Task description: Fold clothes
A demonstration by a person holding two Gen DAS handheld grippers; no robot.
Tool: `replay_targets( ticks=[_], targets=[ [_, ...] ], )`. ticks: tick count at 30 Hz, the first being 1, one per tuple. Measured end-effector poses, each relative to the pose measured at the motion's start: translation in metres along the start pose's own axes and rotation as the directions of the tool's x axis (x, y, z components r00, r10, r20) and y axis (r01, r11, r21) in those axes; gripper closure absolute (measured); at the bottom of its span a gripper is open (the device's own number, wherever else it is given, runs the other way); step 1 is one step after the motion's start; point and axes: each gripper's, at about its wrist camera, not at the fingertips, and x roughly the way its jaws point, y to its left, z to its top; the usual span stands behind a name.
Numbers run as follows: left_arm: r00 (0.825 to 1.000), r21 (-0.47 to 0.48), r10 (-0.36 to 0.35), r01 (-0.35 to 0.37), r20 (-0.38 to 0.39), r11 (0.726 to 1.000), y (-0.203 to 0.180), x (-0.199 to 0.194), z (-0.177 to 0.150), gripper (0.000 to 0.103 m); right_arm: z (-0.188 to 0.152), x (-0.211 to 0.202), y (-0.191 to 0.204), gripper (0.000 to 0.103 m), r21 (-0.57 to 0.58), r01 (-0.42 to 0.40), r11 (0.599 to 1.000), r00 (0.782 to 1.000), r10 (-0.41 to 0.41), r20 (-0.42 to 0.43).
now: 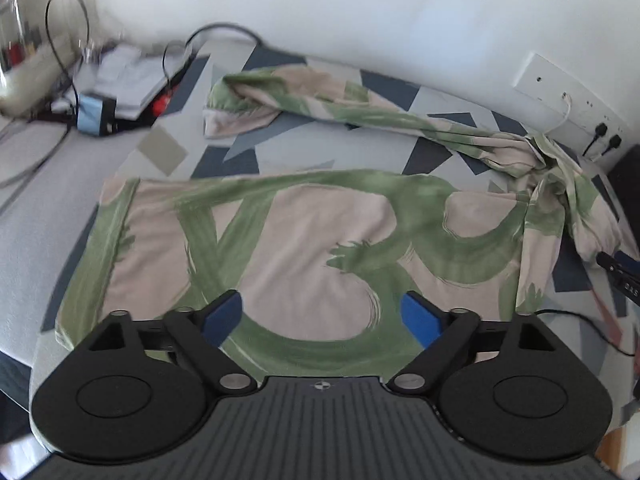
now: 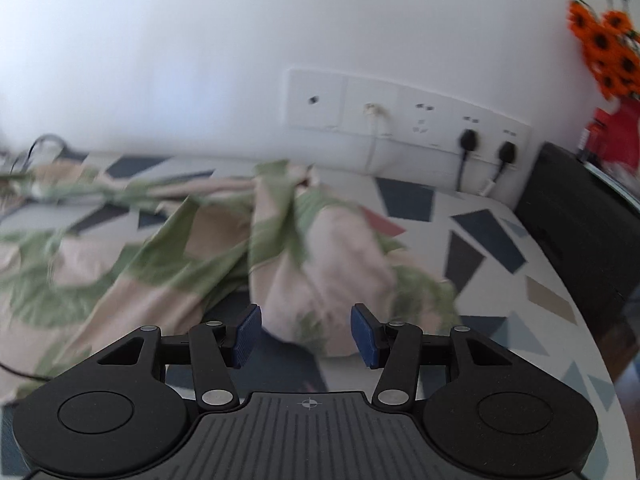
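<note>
A beige garment with broad green brush strokes lies on the table with the patterned cover. Its near part is spread flat. A twisted strip of it runs along the back to a bunched heap at the right. My left gripper hangs over the flat part, its blue pads wide apart with nothing between them. In the right wrist view, the bunched end of the garment lies just beyond my right gripper. That gripper's jaws stand partly open, and its pads are clear of the cloth.
A wall socket panel with two black plugs sits behind the table. Papers, boxes and cables crowd the back left corner. A dark cabinet stands at the right, with orange flowers above it.
</note>
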Motion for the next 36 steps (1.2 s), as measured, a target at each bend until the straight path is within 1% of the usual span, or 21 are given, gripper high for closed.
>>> replay_targets(
  ticks=[1, 4, 6, 8, 9, 10, 11, 14, 16, 19, 21, 22, 24, 25, 28, 30, 31, 33, 34, 35, 36],
  targets=[
    [0.999, 0.019, 0.041, -0.040, -0.011, 0.999, -0.004, 0.005, 0.001, 0.011, 0.001, 0.010, 0.001, 0.057, -0.008, 0.002, 1.000, 1.000, -0.002, -0.008],
    [0.992, 0.016, 0.100, -0.099, -0.075, 0.995, -0.003, 0.027, 0.001, 0.011, -0.004, 0.036, 0.002, 0.056, -0.029, 0.037, 0.999, 0.999, -0.038, -0.034],
    [0.984, 0.008, 0.132, -0.132, -0.119, 0.991, -0.002, 0.040, 0.000, 0.011, -0.006, 0.045, 0.004, 0.061, -0.063, 0.074, 0.995, 0.996, -0.077, -0.036],
    [0.976, 0.007, 0.153, -0.154, -0.158, 0.988, -0.002, 0.052, -0.004, 0.011, -0.004, 0.045, -0.010, 0.092, -0.006, 0.077, 0.997, 0.996, -0.077, -0.037],
    [0.973, 0.021, 0.155, -0.154, -0.171, 0.988, -0.003, 0.056, -0.007, 0.011, -0.003, 0.044, -0.017, 0.093, 0.024, 0.077, 0.997, 0.996, -0.076, -0.038],
    [0.970, 0.036, 0.157, -0.153, -0.184, 0.988, -0.005, 0.059, -0.009, 0.011, -0.003, 0.039, -0.031, 0.096, 0.094, 0.070, 0.993, 0.997, -0.068, -0.023],
    [0.968, 0.051, 0.158, -0.151, -0.196, 0.987, -0.006, 0.063, -0.011, 0.011, -0.002, 0.032, -0.044, 0.096, 0.144, 0.084, 0.986, 0.996, -0.084, -0.006],
    [0.965, 0.071, 0.161, -0.149, -0.207, 0.986, -0.008, 0.066, -0.015, 0.009, 0.002, 0.004, -0.082, 0.097, 0.268, 0.118, 0.956, 0.990, -0.136, 0.048],
    [0.965, 0.076, 0.161, -0.148, -0.208, 0.986, -0.007, 0.067, -0.015, 0.006, 0.008, -0.019, -0.107, 0.097, 0.339, 0.140, 0.930, 0.979, -0.181, 0.089],
    [0.964, 0.078, 0.167, -0.153, -0.209, 0.985, -0.005, 0.070, -0.013, 0.001, 0.019, -0.054, -0.143, 0.097, 0.449, 0.170, 0.877, 0.952, -0.264, 0.154],
    [0.965, 0.076, 0.165, -0.153, -0.206, 0.985, -0.004, 0.071, -0.013, 0.000, 0.025, -0.066, -0.166, 0.097, 0.512, 0.190, 0.838, 0.929, -0.322, 0.181],
    [0.965, 0.069, 0.160, -0.149, -0.206, 0.986, -0.003, 0.072, -0.013, 0.000, 0.030, -0.067, -0.175, 0.097, 0.527, 0.199, 0.826, 0.922, -0.340, 0.186],
    [0.967, 0.053, 0.149, -0.141, -0.208, 0.989, 0.000, 0.072, -0.012, 0.000, 0.040, -0.057, -0.189, 0.097, 0.528, 0.218, 0.821, 0.912, -0.364, 0.189],
    [0.967, 0.052, 0.144, -0.137, -0.208, 0.989, 0.001, 0.073, -0.012, 0.000, 0.047, -0.045, -0.196, 0.097, 0.515, 0.225, 0.827, 0.913, -0.364, 0.186],
    [0.968, 0.072, 0.144, -0.132, -0.205, 0.989, -0.001, 0.073, -0.011, 0.000, 0.080, -0.005, -0.204, 0.097, 0.440, 0.250, 0.863, 0.914, -0.360, 0.188],
    [0.967, 0.088, 0.154, -0.138, -0.203, 0.986, -0.003, 0.073, -0.010, 0.000, 0.104, 0.020, -0.208, 0.097, 0.398, 0.264, 0.878, 0.910, -0.364, 0.200],
    [0.967, 0.093, 0.159, -0.143, -0.202, 0.985, -0.005, 0.073, -0.010, 0.000, 0.114, 0.035, -0.210, 0.097, 0.381, 0.282, 0.881, 0.909, -0.372, 0.188],
    [0.966, 0.094, 0.164, -0.148, -0.199, 0.985, -0.006, 0.073, -0.009, 0.000, 0.123, 0.056, -0.214, 0.091, 0.395, 0.326, 0.859, 0.904, -0.405, 0.135],
    [0.967, 0.092, 0.161, -0.146, -0.197, 0.985, -0.006, 0.073, -0.010, 0.000, 0.127, 0.066, -0.215, 0.081, 0.402, 0.346, 0.847, 0.901, -0.420, 0.109],
    [0.968, 0.080, 0.153, -0.140, -0.197, 0.987, -0.004, 0.073, -0.010, 0.000, 0.125, 0.068, -0.216, 0.074, 0.421, 0.345, 0.839, 0.900, -0.422, 0.104],
    [0.970, 0.066, 0.144, -0.133, -0.198, 0.989, -0.003, 0.074, -0.010, 0.000, 0.123, 0.069, -0.217, 0.072, 0.439, 0.343, 0.831, 0.900, -0.424, 0.100]
  ],
)
